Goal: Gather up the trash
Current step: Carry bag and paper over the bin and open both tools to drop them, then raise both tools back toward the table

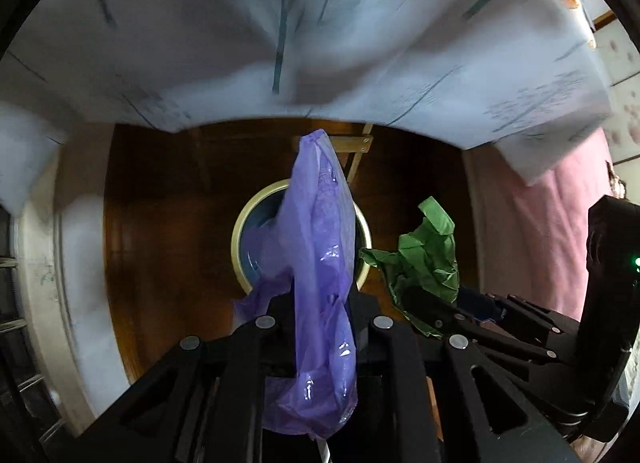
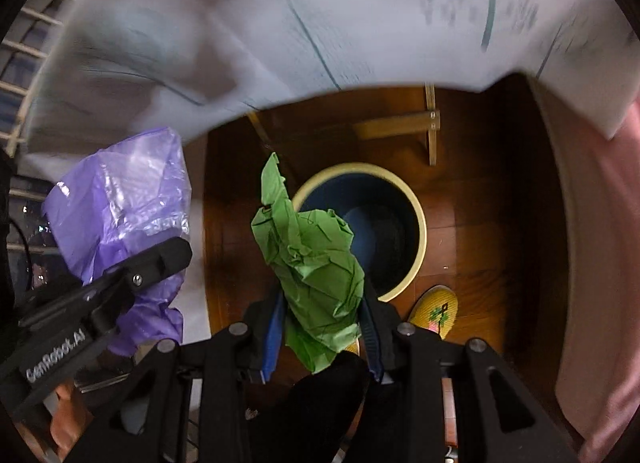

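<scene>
My left gripper [image 1: 320,315] is shut on a purple plastic bag [image 1: 320,247] that stands up between its fingers, held above a round bin [image 1: 240,231] with a cream rim and dark blue inside on the wooden floor. My right gripper [image 2: 320,315] is shut on a crumpled green paper [image 2: 316,259], held above the same bin [image 2: 416,219]. The green paper [image 1: 428,259] and right gripper show at the right of the left wrist view. The purple bag [image 2: 120,207] and left gripper show at the left of the right wrist view.
A white cloth with thin dark lines [image 1: 280,35] hangs over the far side in both views. A pink cloth [image 2: 600,263] hangs at the right. A wooden frame [image 2: 428,123] stands behind the bin. A yellow slipper [image 2: 436,311] lies beside the bin.
</scene>
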Tool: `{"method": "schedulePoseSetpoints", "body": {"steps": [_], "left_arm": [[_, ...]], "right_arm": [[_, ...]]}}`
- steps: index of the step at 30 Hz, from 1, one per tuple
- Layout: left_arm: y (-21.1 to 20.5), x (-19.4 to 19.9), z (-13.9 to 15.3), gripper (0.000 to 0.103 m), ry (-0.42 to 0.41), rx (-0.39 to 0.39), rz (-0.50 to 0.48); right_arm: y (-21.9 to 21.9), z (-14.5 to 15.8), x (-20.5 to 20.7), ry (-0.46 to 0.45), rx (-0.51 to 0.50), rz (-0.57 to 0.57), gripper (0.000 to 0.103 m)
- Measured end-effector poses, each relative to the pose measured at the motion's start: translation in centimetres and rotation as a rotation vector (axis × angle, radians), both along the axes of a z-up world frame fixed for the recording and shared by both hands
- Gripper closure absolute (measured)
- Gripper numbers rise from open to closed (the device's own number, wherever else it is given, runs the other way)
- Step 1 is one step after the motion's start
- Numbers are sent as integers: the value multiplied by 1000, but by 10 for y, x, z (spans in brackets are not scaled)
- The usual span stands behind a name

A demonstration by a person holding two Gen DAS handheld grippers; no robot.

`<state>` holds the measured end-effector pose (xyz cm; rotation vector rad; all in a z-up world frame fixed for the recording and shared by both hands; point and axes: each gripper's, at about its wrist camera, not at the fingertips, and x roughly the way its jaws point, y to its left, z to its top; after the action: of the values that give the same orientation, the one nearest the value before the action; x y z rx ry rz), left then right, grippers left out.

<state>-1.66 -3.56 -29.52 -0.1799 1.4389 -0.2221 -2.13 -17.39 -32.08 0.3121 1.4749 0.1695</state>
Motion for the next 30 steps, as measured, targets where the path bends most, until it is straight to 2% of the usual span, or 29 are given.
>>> {"method": "schedulePoseSetpoints", "body": {"steps": [3,7,10,12,14,15,16,17,18,19,25,30], "left_arm": [[-4,5,-40,89,0,14,3],[-6,9,-85,81,11,34,0],[-9,12,-103,60,17,40,3],[-11,13,-114,51,18,52,7],[-9,17,-122,42,29,68,8],[-8,19,-125,34,33,72,12],[-6,20,-126,22,35,78,21],[-3,25,-126,16,36,80,29],[1,26,-123,11,32,77,34],[2,26,-121,11,22,80,41],[12,24,-87,11,-12,97,48],[19,12,-34,11,-32,98,63]], "right_arm": [[-2,-40,9,9,-4,-9,67],[-4,-82,17,24,0,-26,67],[-4,-100,19,34,4,-31,66],[-5,-110,19,43,8,-37,59],[-8,-115,18,50,10,-58,48],[-12,-117,19,53,19,-71,45],[-16,-119,18,56,27,-88,36],[-17,-120,19,57,31,-98,28],[-19,-118,19,56,33,-103,25],[-19,-115,18,54,32,-105,22],[-17,-89,20,38,30,-98,22],[-12,-40,15,28,22,-101,22]]}}
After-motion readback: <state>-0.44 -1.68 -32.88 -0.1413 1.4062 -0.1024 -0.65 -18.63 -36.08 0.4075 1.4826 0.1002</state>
